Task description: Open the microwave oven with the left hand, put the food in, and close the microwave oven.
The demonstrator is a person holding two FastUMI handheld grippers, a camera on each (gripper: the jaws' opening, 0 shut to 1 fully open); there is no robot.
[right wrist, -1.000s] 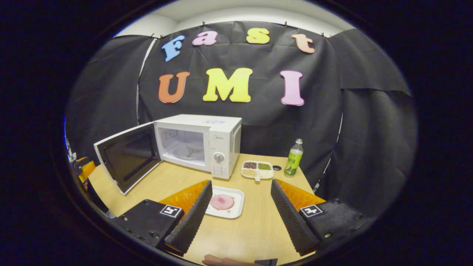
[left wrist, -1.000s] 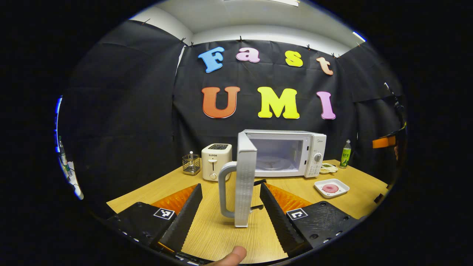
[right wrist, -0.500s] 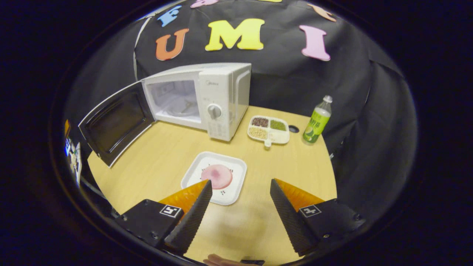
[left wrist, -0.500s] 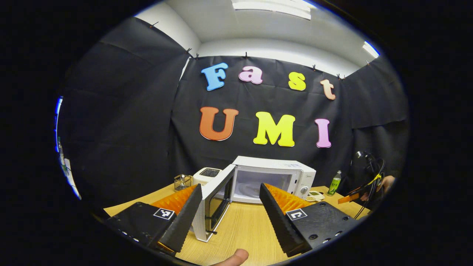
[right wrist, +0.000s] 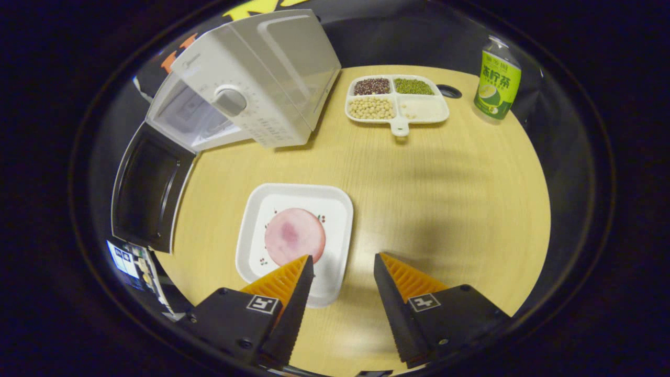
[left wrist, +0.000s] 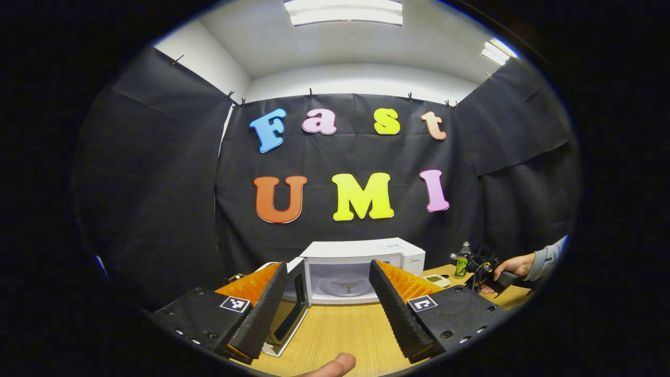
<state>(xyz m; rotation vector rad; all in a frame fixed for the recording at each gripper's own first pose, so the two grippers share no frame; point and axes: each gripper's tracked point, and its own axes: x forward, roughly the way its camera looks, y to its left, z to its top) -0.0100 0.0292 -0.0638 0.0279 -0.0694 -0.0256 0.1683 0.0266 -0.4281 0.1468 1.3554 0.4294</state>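
The white square plate with a round pink slice of food on it lies on the wooden table, just in front of the microwave oven, whose door is swung wide open. The right gripper is held above the plate's near edge with its fingers spread and nothing between them; one orange finger overlaps the plate's rim in the right gripper view. The step in hand is judged to be the pickup of the plate. The rim should be taken between both fingers, and the plate kept level so that the slice is not slid off. The left gripper is held well back from the microwave, spread and empty, clear of the cavity. A glass turntable is seen inside the cavity. Beside the microwave a divided dish holds dark red, green and pale beans and a white filling, one sort to each compartment. A green drink bottle stands beyond the dish.
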